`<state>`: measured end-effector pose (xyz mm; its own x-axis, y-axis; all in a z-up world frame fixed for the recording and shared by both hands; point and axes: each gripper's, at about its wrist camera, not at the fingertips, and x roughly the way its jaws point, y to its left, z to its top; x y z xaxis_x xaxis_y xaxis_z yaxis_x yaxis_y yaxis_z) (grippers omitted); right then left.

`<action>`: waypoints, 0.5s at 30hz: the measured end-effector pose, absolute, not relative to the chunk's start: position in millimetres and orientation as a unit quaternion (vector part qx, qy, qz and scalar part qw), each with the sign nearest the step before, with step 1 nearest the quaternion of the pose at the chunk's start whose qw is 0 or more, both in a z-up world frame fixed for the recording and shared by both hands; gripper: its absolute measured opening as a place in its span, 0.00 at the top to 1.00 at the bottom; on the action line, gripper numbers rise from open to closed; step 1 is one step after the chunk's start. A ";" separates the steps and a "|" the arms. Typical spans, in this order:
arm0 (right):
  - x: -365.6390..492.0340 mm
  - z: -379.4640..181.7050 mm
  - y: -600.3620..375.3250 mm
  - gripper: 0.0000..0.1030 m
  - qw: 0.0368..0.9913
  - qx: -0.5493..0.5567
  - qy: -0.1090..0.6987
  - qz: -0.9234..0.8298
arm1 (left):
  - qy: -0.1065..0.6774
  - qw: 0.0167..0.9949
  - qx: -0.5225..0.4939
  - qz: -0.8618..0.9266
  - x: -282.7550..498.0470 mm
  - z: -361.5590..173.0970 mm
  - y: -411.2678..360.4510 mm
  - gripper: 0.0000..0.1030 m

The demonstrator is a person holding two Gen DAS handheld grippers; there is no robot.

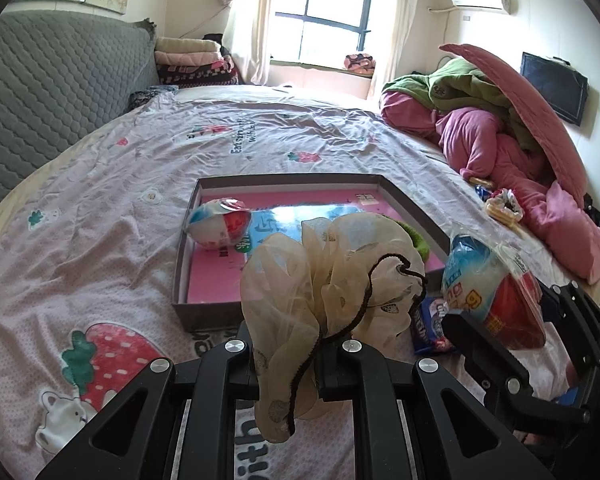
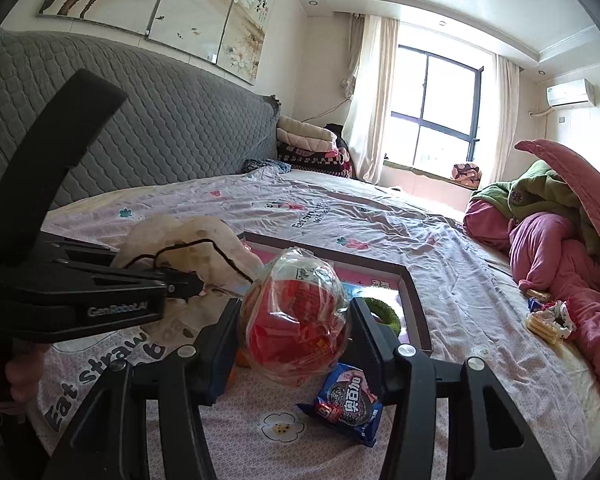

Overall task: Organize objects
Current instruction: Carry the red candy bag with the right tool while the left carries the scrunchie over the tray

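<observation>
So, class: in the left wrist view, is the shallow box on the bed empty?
No: the shallow box already holds a wrapped snack ball near its left wall, with a green ring showing at its right side.

Between my left gripper's (image 1: 296, 354) matt black plastic fingers I see a cream, sheer mesh fabric scrunchie (image 1: 328, 276), crinkled and semi-transparent, with a fuzzy dark brown cord (image 1: 364, 304) trailing over it. My right gripper's (image 2: 294, 334) fingers are the same matt black plastic with shiny metal screw heads, and between them sits a round snack wrapped in glossy, crinkly clear plastic film with red and blue print (image 2: 296, 312). Below those fingers lies a glossy blue foil cookie packet (image 2: 346, 404) on the soft, wrinkled, matt pink cotton bedsheet (image 1: 100, 240). Ahead of the left fingers, the shallow grey cardboard box lid (image 1: 204, 312) looks matt, its pink inner face shiny
</observation>
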<state>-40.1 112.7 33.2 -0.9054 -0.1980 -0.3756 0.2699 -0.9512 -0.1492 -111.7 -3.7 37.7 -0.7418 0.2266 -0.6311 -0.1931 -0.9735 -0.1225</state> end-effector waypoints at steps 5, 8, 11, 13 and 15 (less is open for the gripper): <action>-40.8 35.9 118.5 0.48 0.111 0.177 0.096 -0.973 | -0.022 0.104 -0.330 0.938 -114.7 43.9 2.4 0.85; -41.4 37.4 121.8 0.48 0.106 0.174 0.094 -0.975 | -0.018 0.096 -0.322 0.942 -115.6 47.1 3.6 0.85; -42.9 39.3 125.5 0.48 0.102 0.172 0.092 -0.975 | -0.019 0.094 -0.320 0.942 -118.1 49.1 3.2 0.85; -44.3 39.7 127.8 0.48 0.098 0.173 0.089 -0.976 | -0.017 0.089 -0.318 0.944 -119.7 49.9 2.3 0.85; -46.1 40.5 129.7 0.48 0.099 0.174 0.087 -0.976 | -0.020 0.090 -0.318 0.944 -121.6 51.0 1.5 0.85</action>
